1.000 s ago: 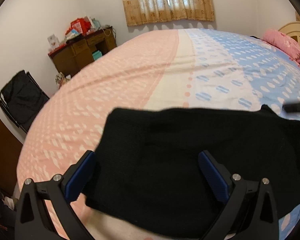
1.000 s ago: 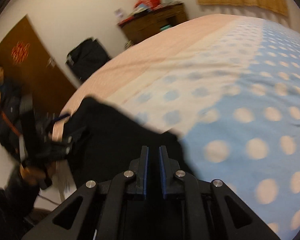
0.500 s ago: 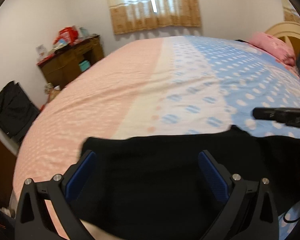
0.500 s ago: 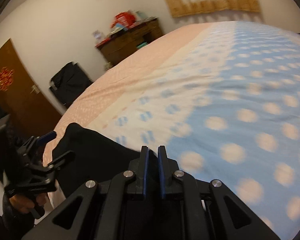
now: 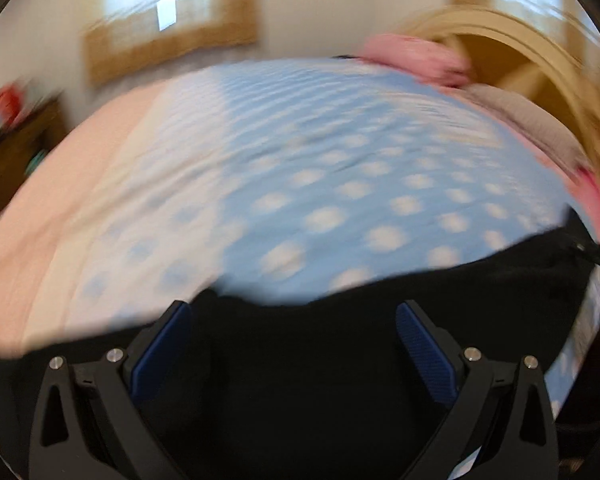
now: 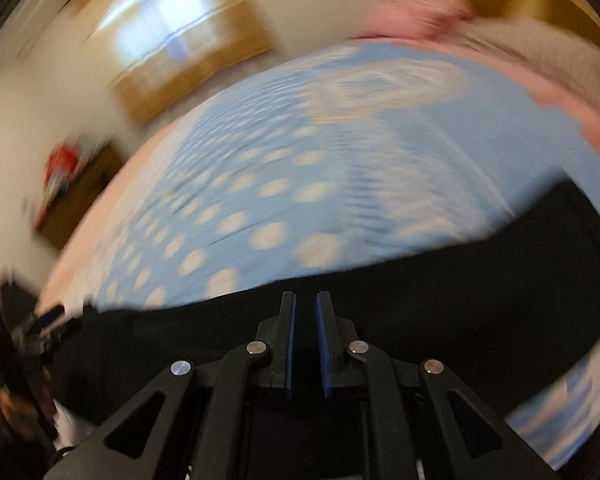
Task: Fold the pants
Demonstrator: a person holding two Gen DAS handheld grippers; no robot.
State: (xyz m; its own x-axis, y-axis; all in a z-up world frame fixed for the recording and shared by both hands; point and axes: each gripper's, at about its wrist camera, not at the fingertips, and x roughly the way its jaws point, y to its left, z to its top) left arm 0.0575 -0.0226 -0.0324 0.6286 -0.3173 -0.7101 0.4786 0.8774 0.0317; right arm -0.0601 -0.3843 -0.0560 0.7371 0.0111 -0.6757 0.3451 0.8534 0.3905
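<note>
A bed (image 5: 340,184) under a blue dotted sheet fills both blurred views; nearest, the black pants (image 5: 300,380) stretch across its near edge in 1 wide, dark, limp band; the left gripper (image 5: 296,344) stands spread over the cloth, gripping nothing; the right gripper (image 6: 305,340) looks pinched on the fabric; folding seems barely begun; farther off lie a pink pillow (image 5: 416,60) and curtained window (image 5: 168,28).

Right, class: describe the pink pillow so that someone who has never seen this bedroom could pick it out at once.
Start from the big bed with the blue, white-dotted bedsheet. Follow it to the far end, where the curved wooden headboard rises. The pink pillow lies there against it, the only solid pink bulge, unlike the grey bedding beside it and the black pants at the near edge.
</note>
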